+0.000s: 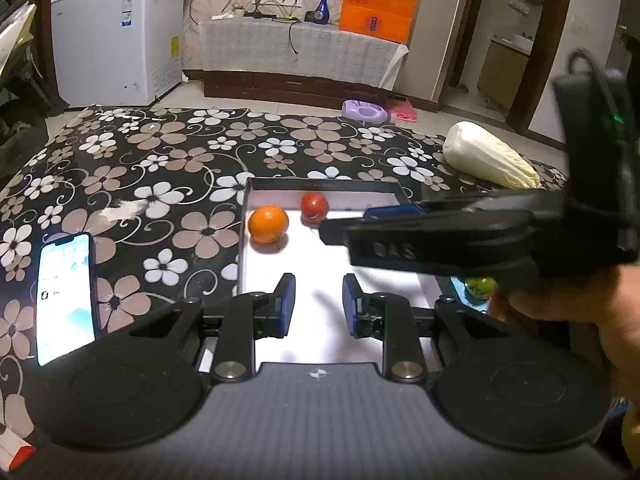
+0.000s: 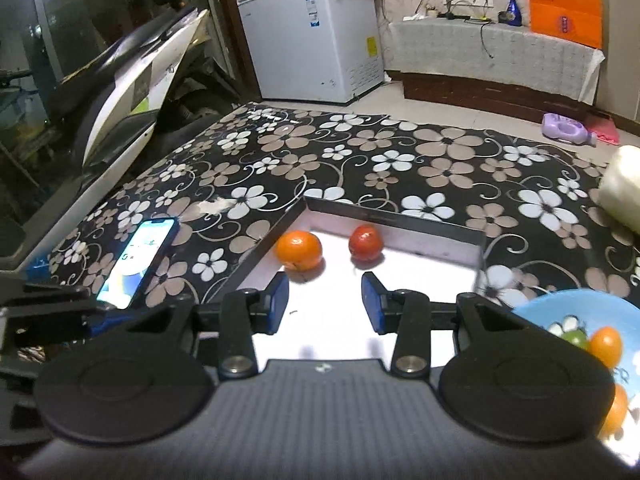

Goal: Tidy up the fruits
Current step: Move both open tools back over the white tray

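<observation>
Both grippers are empty: the left gripper (image 1: 319, 304) nearly pressed together, the right gripper (image 2: 325, 302) partly spread. The next fruit should be taken from the blue plate (image 2: 568, 308), lower right, and set beside the orange (image 2: 299, 250) in the white tray (image 2: 420, 276).

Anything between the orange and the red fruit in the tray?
No. In both wrist views only bare white tray floor separates the orange from the red fruit; they sit apart, not touching.

The right gripper (image 1: 332, 232), motion-blurred, hides the tray's (image 1: 320, 185) right side; the blue bowl (image 2: 560, 308) is cut off.
</observation>
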`<state>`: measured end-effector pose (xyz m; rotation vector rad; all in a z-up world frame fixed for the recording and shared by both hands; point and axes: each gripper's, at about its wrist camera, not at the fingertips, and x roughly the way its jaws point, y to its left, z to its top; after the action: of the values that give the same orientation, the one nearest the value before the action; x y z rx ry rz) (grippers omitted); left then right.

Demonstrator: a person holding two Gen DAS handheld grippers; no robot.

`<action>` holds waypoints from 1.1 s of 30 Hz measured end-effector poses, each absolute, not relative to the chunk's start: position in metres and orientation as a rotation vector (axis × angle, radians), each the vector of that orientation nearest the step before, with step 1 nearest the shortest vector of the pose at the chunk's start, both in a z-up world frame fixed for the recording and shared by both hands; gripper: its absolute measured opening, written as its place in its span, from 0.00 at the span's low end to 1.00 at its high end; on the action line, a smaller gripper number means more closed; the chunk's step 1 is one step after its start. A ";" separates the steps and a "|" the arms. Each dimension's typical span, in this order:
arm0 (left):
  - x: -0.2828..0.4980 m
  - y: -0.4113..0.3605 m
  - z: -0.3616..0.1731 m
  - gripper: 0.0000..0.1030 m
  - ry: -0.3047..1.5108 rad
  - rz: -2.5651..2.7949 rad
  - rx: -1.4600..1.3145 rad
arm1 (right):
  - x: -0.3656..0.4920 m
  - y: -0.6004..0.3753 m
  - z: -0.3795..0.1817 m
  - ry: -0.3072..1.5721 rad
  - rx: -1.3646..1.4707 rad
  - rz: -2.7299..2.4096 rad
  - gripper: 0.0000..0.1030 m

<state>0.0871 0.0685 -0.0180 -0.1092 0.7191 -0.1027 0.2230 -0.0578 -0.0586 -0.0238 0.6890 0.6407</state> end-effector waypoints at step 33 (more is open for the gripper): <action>0.096 0.080 -0.024 0.29 0.768 -0.112 -0.140 | 0.270 0.023 -0.099 0.748 -0.290 0.692 0.38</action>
<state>0.0961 0.0804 -0.0242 -0.1405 0.7681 -0.1117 0.2699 0.0233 -0.0986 -0.2901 0.7477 0.6915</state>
